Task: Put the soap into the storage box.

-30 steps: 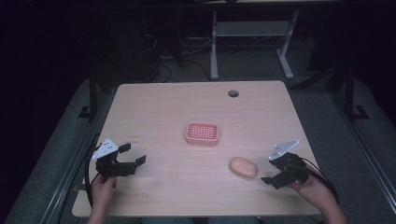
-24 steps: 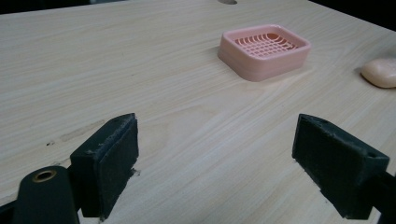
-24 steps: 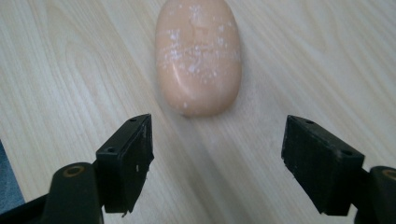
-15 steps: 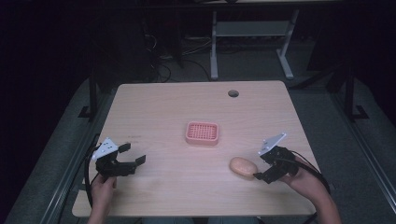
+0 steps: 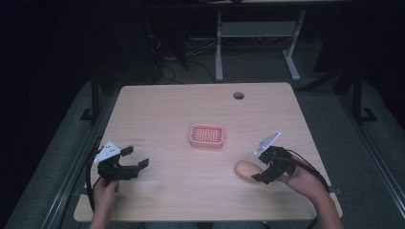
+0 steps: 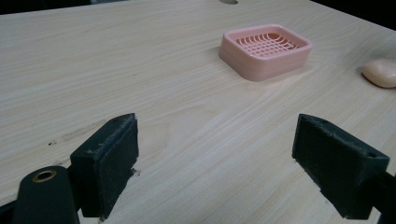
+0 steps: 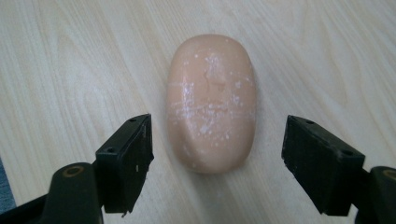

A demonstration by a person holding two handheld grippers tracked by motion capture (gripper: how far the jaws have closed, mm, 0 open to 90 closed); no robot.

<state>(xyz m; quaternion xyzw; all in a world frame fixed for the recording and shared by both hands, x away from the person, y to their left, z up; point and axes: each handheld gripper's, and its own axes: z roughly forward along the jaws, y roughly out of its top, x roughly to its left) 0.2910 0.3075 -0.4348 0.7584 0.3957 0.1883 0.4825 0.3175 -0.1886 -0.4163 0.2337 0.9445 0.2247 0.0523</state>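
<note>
**Count of things on the table**

One pink slotted plastic soap dish (image 5: 207, 136). One oval peach-coloured bar of soap (image 7: 211, 100). Two black two-jaw grippers: the left gripper (image 5: 132, 161) and the right gripper (image 5: 258, 167). One light wooden table (image 5: 191, 109), with one round hole (image 5: 238, 95) in it.

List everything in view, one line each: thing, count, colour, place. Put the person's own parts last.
Soap bar: one, peach with white flecks, flat on the table near the right front, between the right gripper's open jaws but untouched.
Soap dish: one, pink with a slatted top, at the table's middle, empty.
Table: one, light wood, with a round cable hole near its far edge.
Desk frame: one, white legs, on the dark floor beyond the table.
Left gripper: one, black with a grey plate, at the left front, jaws open over bare wood.
Right gripper: one, black with a grey plate, at the soap.
Hands: two, at the table's near edge, one on each gripper.
</note>
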